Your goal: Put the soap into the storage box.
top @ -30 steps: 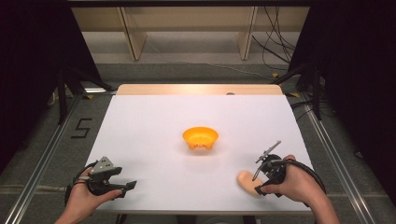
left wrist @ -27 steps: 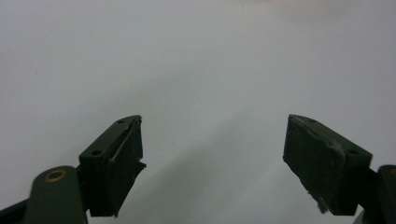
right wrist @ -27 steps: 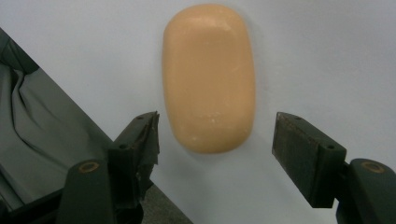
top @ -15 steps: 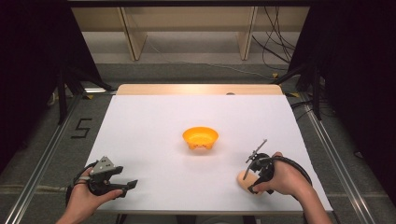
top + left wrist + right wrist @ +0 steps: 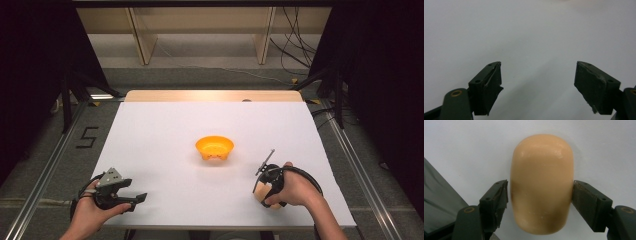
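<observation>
A tan, rounded bread-like piece (image 5: pixel 541 185) lies on the white table (image 5: pixel 165 130) near its front right edge. My right gripper (image 5: pixel 540 195) points down over it, a jaw on either side at its widest part. The jaws have just been opening, and the left pad stands a sliver off its side. In the high view the right hand covers most of the piece (image 5: pixel 258 191) and the right gripper (image 5: pixel 266 192). An orange bowl (image 5: pixel 214 147) sits at the table's middle. My left gripper (image 5: pixel 137 190) rests at the front left, open and holding nothing, its jaws (image 5: pixel 537 75) wide over bare table.
The table's front edge runs close beside the piece, with dark floor (image 5: pixel 439 202) past it. A wooden strip (image 5: pixel 212 95) borders the far edge. Cables (image 5: pixel 295 55) and frame legs lie on the floor beyond, and a "5" mark (image 5: pixel 86 137) is at the left.
The right hand moved left and down, from beside the tan piece to over it, so its jaws now straddle the piece. The left hand stayed put.
</observation>
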Action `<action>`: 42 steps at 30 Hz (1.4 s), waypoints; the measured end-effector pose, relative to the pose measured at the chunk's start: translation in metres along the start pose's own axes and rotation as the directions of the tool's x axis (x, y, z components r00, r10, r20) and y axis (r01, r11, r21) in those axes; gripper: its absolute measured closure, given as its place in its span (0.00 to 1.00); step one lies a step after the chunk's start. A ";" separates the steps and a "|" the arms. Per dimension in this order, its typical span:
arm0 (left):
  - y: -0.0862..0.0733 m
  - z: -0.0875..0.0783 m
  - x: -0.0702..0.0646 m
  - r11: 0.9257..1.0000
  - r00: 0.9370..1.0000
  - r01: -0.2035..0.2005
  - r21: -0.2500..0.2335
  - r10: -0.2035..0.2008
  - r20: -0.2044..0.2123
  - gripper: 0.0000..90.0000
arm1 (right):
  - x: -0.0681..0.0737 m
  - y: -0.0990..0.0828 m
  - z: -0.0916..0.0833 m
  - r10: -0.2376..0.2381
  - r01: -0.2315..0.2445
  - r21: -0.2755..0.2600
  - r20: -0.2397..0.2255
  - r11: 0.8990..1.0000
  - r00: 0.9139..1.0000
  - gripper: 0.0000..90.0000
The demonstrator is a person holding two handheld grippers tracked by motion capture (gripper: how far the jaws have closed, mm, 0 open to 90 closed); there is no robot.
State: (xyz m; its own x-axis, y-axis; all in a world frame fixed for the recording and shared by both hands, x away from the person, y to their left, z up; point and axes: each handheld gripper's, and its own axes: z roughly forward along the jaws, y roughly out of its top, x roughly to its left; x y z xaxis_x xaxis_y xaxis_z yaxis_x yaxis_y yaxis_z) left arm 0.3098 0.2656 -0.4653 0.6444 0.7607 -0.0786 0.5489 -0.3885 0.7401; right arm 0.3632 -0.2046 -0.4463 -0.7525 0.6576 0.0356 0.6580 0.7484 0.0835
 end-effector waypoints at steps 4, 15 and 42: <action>0.000 0.000 0.000 1.000 1.000 0.002 0.000 -0.002 0.000 0.24 | 0.002 0.003 0.004 -0.002 0.002 0.015 0.001 1.000 1.000 0.31; 0.000 0.001 0.000 1.000 1.000 -0.004 0.001 0.004 0.000 0.25 | 0.003 0.007 0.011 -0.005 0.005 0.039 0.007 0.999 1.000 0.35; -0.001 0.000 0.000 1.000 1.000 0.005 0.000 -0.005 0.018 0.25 | 0.002 0.004 0.011 -0.137 0.137 0.035 0.004 0.990 0.991 0.37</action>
State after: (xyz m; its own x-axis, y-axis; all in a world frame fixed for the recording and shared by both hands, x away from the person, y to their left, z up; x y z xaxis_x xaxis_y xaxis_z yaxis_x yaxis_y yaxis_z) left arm 0.3098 0.2661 -0.4661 0.6510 0.7532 -0.0942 0.5520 -0.3845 0.7399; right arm 0.3651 -0.1992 -0.4566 -0.8353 0.5494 0.0194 0.5496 0.8337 0.0529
